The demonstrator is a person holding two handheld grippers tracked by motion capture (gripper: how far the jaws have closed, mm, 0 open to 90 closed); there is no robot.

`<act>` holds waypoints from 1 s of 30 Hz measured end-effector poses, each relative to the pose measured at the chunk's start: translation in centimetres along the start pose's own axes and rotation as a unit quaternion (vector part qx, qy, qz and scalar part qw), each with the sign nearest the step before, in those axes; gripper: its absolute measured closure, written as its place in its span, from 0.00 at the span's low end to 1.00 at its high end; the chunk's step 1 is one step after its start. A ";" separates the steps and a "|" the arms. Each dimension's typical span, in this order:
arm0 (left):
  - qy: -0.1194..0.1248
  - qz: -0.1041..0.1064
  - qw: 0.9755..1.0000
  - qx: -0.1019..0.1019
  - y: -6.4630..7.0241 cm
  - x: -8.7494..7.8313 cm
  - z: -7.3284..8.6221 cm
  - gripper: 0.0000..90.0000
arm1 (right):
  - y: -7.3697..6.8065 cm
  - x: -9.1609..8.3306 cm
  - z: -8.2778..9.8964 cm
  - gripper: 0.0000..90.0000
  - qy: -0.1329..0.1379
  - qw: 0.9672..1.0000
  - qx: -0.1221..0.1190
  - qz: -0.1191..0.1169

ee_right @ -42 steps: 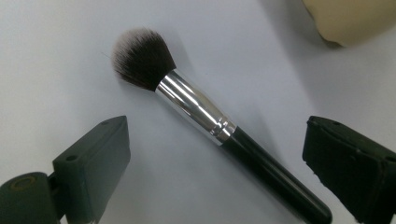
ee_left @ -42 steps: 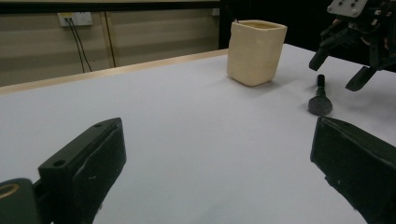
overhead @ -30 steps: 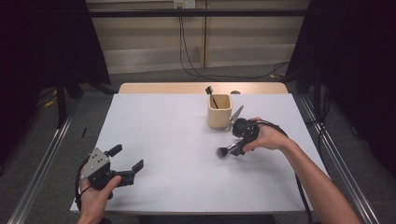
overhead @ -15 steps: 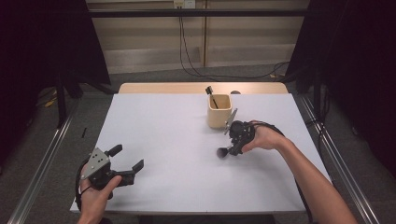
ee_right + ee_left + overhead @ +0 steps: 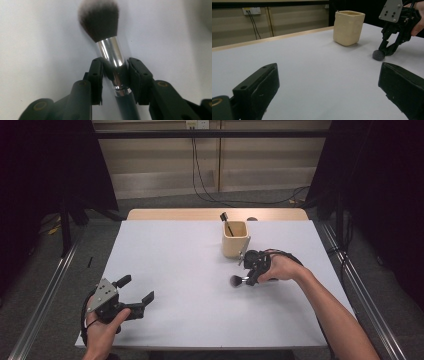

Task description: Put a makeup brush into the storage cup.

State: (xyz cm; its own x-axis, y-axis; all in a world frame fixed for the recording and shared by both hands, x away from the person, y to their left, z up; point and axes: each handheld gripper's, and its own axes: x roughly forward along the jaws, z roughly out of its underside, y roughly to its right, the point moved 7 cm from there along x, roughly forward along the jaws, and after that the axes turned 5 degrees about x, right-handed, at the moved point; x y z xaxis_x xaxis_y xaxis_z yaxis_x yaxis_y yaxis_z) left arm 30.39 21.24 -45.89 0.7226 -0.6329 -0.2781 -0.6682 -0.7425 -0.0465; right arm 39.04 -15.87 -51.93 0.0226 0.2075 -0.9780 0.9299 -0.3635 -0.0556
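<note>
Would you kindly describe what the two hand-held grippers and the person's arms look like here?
Both are black two-jaw tools. The left hand-held gripper carries a grey three-cornered plate with small dark holes, and a black cable loops by the hand. The right hand-held gripper has the same grey plate, seen in the left gripper view, and black cables curling over the hand. Its jaws are blocky, with small screws and brass-coloured pivots. Both forearms are bare, no sleeves visible.
</note>
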 end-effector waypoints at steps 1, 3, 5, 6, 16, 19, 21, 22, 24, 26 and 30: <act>0.000 0.000 1.000 -0.002 0.0 0.0 0.0 0.04 | 0.0 0.0 0.0 0.77 0.000 1.000 0.001 -0.001; 0.000 0.000 1.000 -0.002 0.0 0.0 0.0 0.04 | 0.0 0.0 0.0 0.79 0.002 1.000 0.002 -0.001; 0.000 0.000 1.000 -0.002 0.0 0.0 0.0 0.04 | -0.1 0.0 0.0 0.80 0.002 1.000 0.005 -0.001; -0.001 0.000 1.000 -0.001 0.0 0.0 0.0 0.04 | 0.0 0.0 0.0 0.80 0.002 1.000 0.005 -0.004; -0.001 -0.003 1.000 -0.001 -0.2 0.0 0.0 0.04 | -0.2 -0.1 0.0 0.80 0.002 1.000 0.007 -0.003; 0.000 -0.003 1.000 -0.001 -0.2 -0.1 0.0 0.04 | -0.2 -0.3 0.0 0.80 0.005 1.000 0.011 -0.002; 0.000 -0.004 1.000 -0.003 -0.2 -0.1 0.1 0.04 | -0.1 -0.6 -0.2 0.80 0.015 1.000 0.015 0.008; 0.000 -0.004 1.000 -0.003 -0.2 -0.1 0.1 0.04 | -0.1 -0.8 -0.3 0.80 0.023 1.000 0.016 0.008; 0.000 -0.004 1.000 -0.003 -0.2 -0.1 0.1 0.04 | 0.0 -1.3 -0.5 0.80 0.039 0.999 0.018 0.015; -0.001 -0.004 1.000 0.000 -0.2 -0.1 0.1 0.04 | -0.1 -1.8 -0.6 0.80 0.056 0.998 0.020 0.019; 0.001 -0.002 1.000 -0.001 -0.1 -0.1 0.0 0.04 | 0.2 -2.8 -0.5 0.80 0.083 0.995 0.031 0.034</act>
State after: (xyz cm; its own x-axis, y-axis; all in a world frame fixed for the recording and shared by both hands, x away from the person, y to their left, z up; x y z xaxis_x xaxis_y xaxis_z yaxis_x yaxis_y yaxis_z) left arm 30.44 21.37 -45.87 0.7260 -0.6301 -0.2755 -0.6646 -0.7458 -0.0457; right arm 39.39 -16.08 -49.14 0.1496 0.3269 -0.9331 0.8999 -0.4361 -0.0085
